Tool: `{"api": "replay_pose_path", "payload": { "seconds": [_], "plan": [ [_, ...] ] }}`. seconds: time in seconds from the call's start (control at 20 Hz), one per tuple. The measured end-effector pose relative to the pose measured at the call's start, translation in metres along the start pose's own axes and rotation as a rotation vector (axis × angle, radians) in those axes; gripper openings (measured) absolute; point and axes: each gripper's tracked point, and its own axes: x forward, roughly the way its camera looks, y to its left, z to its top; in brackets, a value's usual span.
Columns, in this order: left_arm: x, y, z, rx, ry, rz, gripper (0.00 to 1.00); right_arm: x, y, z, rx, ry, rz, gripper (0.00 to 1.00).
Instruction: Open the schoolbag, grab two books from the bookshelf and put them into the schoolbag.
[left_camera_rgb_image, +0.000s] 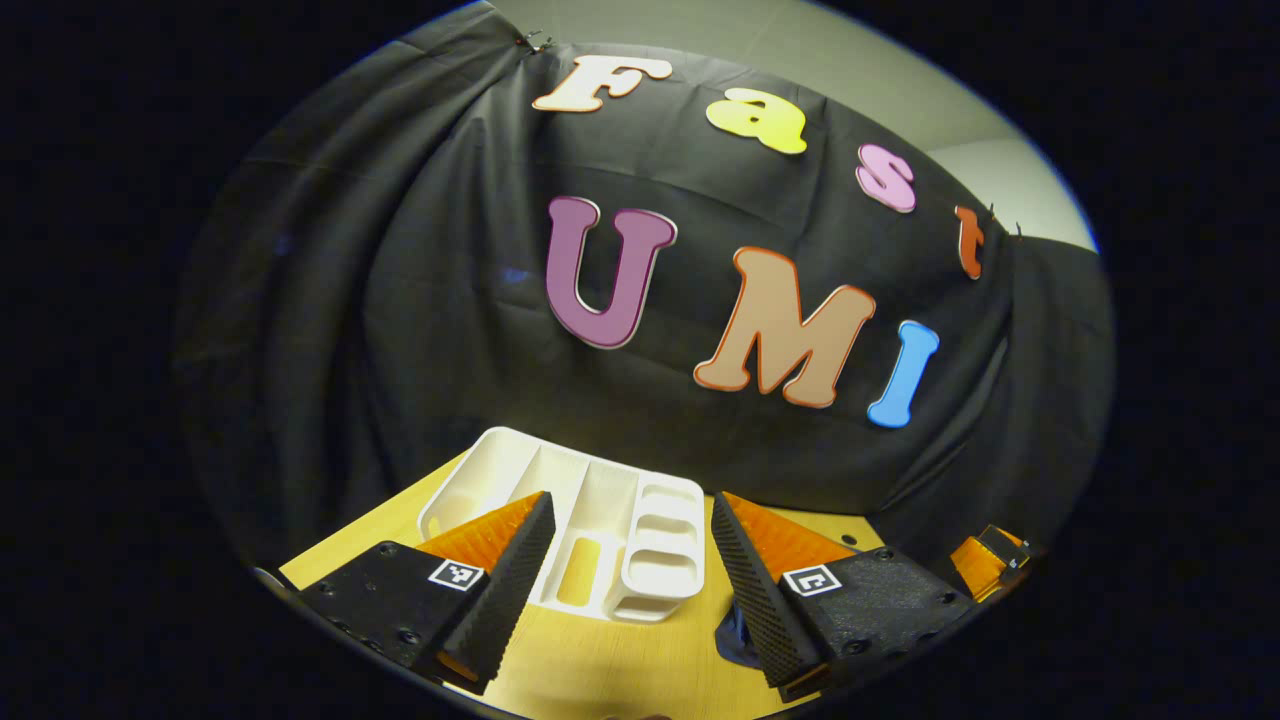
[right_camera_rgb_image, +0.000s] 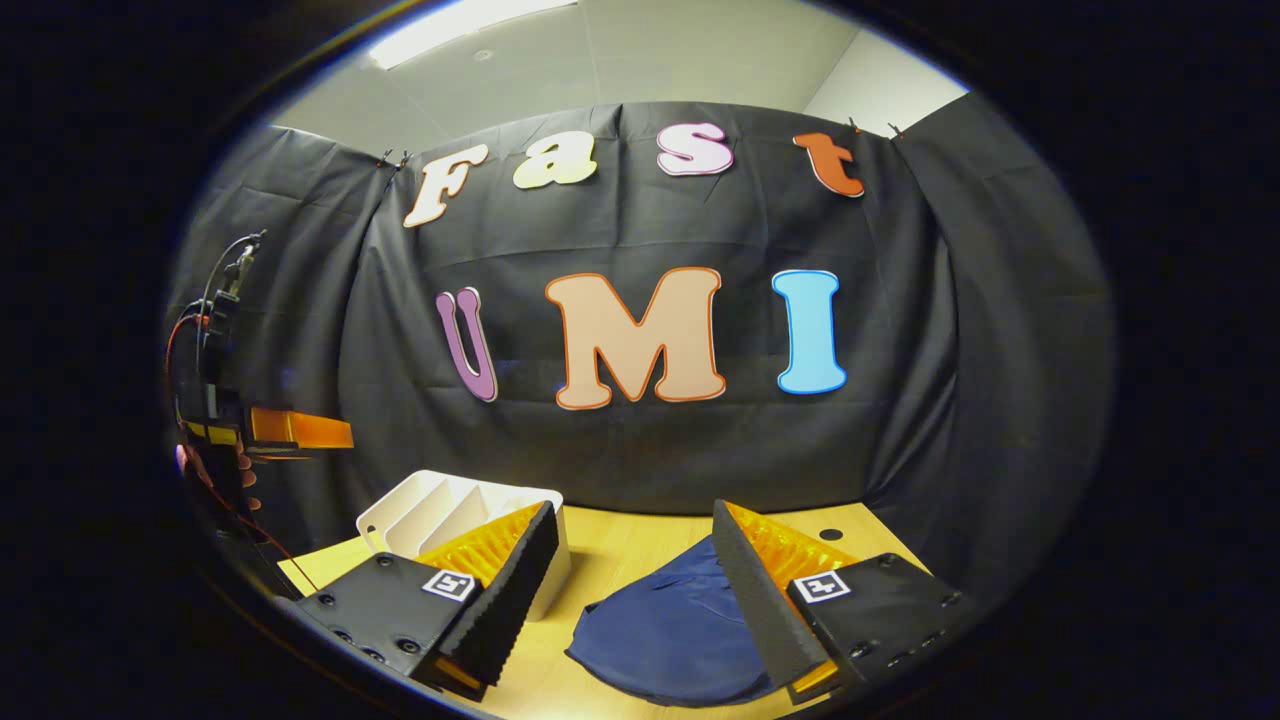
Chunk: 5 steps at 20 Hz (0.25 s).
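Observation:
The white plastic bookshelf (left_camera_rgb_image: 575, 535) lies on the yellow table, and the compartments facing me look empty. My left gripper (left_camera_rgb_image: 630, 590) hovers open just in front of it, nothing between its fingers. A corner of the navy schoolbag (left_camera_rgb_image: 733, 632) peeks out beside the right finger. In the right gripper view the schoolbag (right_camera_rgb_image: 655, 630) lies flat and slack on the table, right of the bookshelf (right_camera_rgb_image: 440, 512). My right gripper (right_camera_rgb_image: 635, 590) is open above the bag's near edge, holding nothing. The left gripper (right_camera_rgb_image: 325, 432) hangs high at the far left, held by a hand (right_camera_rgb_image: 205, 470).
The wooden table (right_camera_rgb_image: 640, 540) runs back to the black cloth wall. A small round hole (right_camera_rgb_image: 830, 535) sits in the tabletop at the back right. Cables (right_camera_rgb_image: 215, 290) trail from the left gripper. Part of the right gripper (left_camera_rgb_image: 995, 557) shows at the far right.

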Motion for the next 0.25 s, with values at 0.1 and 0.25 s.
{"api": "replay_pose_path", "payload": {
  "seconds": [0.1, 0.25],
  "plan": [
    [-0.002, -0.001, 0.003, 0.001, -0.01, -0.025, 0.92, -0.001, -0.001, 0.004, -0.008, -0.007, -0.03, 0.98],
    [-0.004, 0.014, 0.006, 0.065, -0.011, -0.026, 0.92, -0.003, 0.001, 0.008, -0.012, -0.018, -0.065, 0.98]
  ]
}}
